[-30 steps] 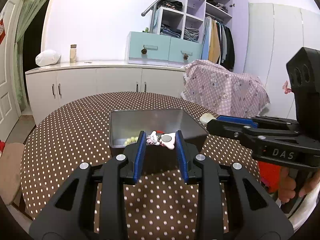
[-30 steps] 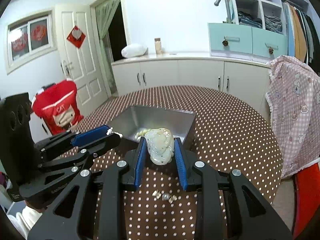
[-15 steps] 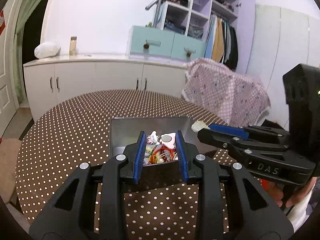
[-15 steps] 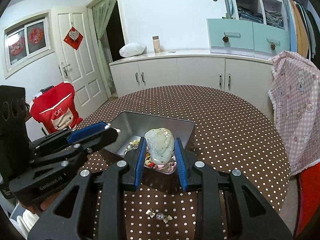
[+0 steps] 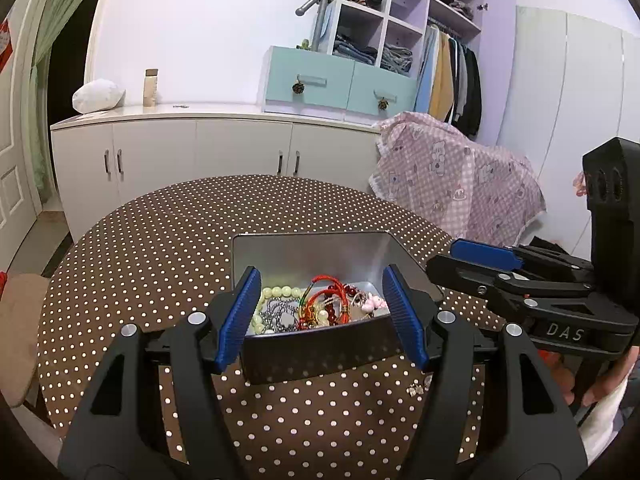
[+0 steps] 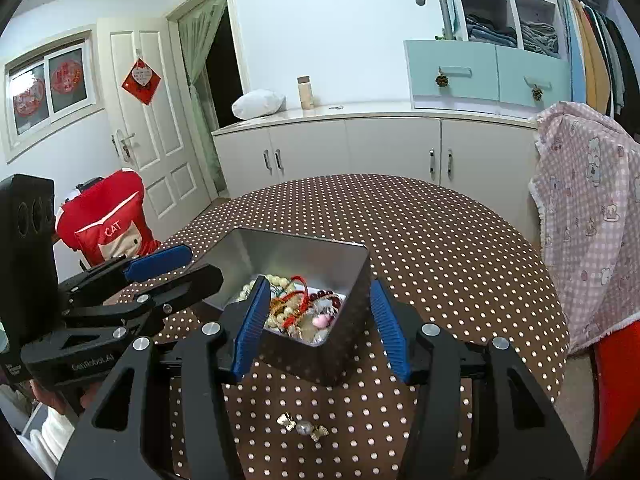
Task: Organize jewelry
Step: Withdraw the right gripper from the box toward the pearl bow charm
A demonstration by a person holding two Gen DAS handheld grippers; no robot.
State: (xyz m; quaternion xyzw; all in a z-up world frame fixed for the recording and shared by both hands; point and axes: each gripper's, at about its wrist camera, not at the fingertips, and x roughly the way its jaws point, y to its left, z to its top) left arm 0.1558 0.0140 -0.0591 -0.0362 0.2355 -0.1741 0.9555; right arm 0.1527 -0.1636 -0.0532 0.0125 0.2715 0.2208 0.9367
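An open metal tin (image 5: 312, 240) (image 6: 296, 252) stands on the brown dotted table (image 5: 160, 248). It holds a heap of jewelry: a pale green bead string (image 5: 280, 292), a red cord bracelet (image 5: 324, 300) (image 6: 300, 296), grey beads and a small pink charm (image 5: 374, 302) (image 6: 322, 321). My left gripper (image 5: 322, 314) hovers over the tin's near edge, jaws opening, nothing between the pads. My right gripper (image 6: 318, 320) hangs over the tin's near corner, also opening and empty. Small gold and silver pieces (image 6: 303, 426) (image 5: 418, 389) lie on the cloth in front of the tin.
The right gripper (image 5: 480, 264) reaches in from the right in the left wrist view; the left gripper (image 6: 160, 268) reaches in from the left in the other. A pink cloth drapes a chair (image 5: 452, 184); a red chair cover (image 6: 104, 224) stands left. White cabinets (image 5: 200, 152) stand behind.
Both grippers have opened. The pale green pendant has left the right jaws and the white and pink charm has left the left jaws; the tin's contents now show between the fingers.
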